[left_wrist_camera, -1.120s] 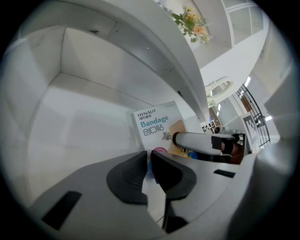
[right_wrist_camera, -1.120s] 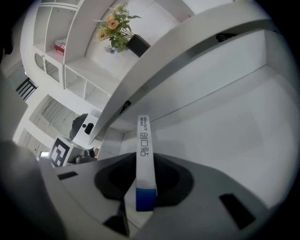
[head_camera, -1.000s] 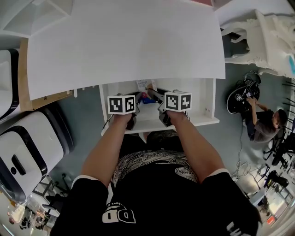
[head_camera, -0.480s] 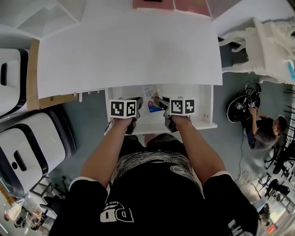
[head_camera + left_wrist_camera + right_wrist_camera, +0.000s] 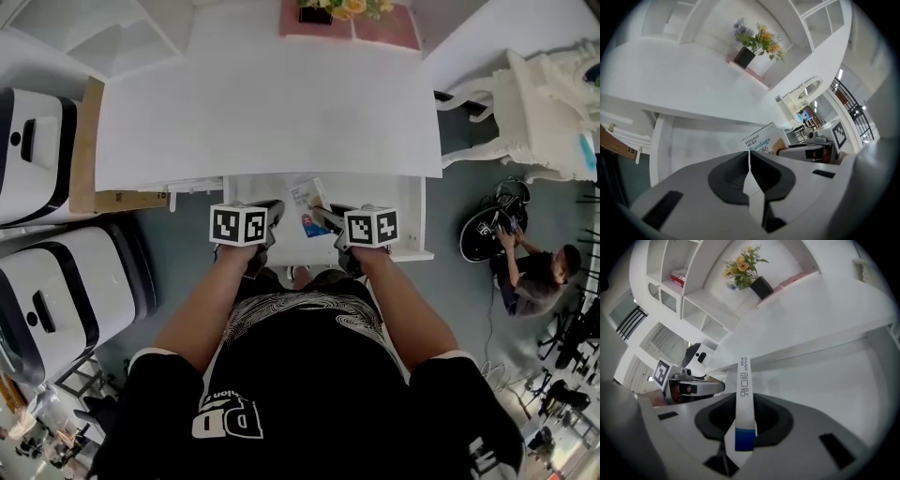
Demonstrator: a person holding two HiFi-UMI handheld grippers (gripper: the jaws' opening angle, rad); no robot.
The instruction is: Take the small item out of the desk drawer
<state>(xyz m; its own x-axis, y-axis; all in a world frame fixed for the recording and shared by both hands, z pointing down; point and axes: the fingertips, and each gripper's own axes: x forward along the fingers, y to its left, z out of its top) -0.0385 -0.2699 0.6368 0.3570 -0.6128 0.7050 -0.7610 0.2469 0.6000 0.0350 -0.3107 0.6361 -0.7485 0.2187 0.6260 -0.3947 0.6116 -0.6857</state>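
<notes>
Item: a small flat bandage box [image 5: 308, 207], white with a blue band at one end and a picture on its face; dark print runs along its narrow side.
Where it is: over the open drawer [image 5: 418, 212], left of the drawer's middle and close under the desk's front edge. It looks to be off the drawer floor, but no view shows the gap clearly.
How it is held: the right gripper [image 5: 322, 214] has its jaws partly closed on the box's two broad faces. In the right gripper view the box [image 5: 744, 394] stands on edge between the pads, its blue end nearest the camera and its length pointing away.
Left gripper: the left gripper [image 5: 271, 210] hangs just beside the box on the drawer's left side, its jaws brought together with nothing between them [image 5: 749, 165]. From there the box [image 5: 761, 140] shows just past its tips, with "Bandage" readable.
Step in hand: the grasp looks made, so this is the take-out, carrying the box up and clear of the drawer.
Next move calls for: keeping the pinch firm on a thin, light carton, and drawing it toward the person so it misses the desk's overhanging front edge, before setting it on the desk top [image 5: 272, 112].
Risk: held by one end, the box could pivot between the pads.
Desk: white and bare except for a flower pot [image 5: 316, 13] at its far edge.
</notes>
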